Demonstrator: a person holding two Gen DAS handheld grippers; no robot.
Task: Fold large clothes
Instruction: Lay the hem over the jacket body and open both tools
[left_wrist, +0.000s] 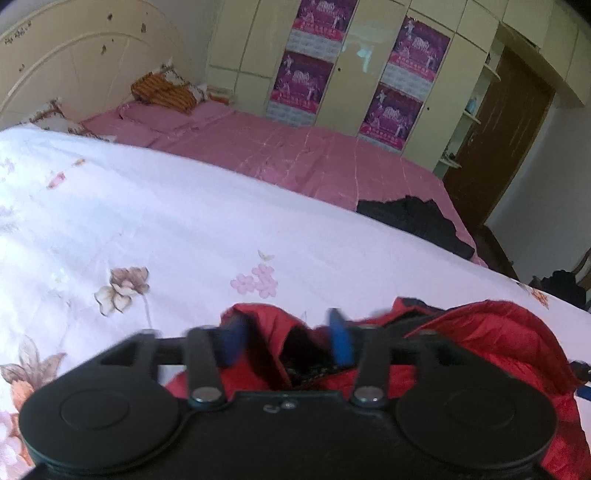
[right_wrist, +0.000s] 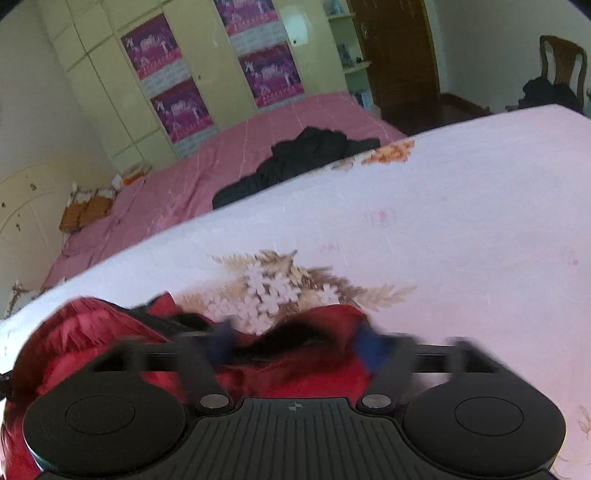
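Red jacket (left_wrist: 498, 332) lies released on near white floral sheet (left_wrist: 184, 221); left gripper (left_wrist: 288, 339) and right gripper (right_wrist: 295, 343) are parted, nothing clamped, so the fold is best flattened before regrasping.

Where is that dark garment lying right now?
The dark garment lies crumpled on the pink bedsheet, at the far edge of the white floral quilt, below the postered wardrobe.

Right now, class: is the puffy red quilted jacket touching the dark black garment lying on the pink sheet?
Apart. Right wrist view: red jacket and black garment lie separated by white floral cover.
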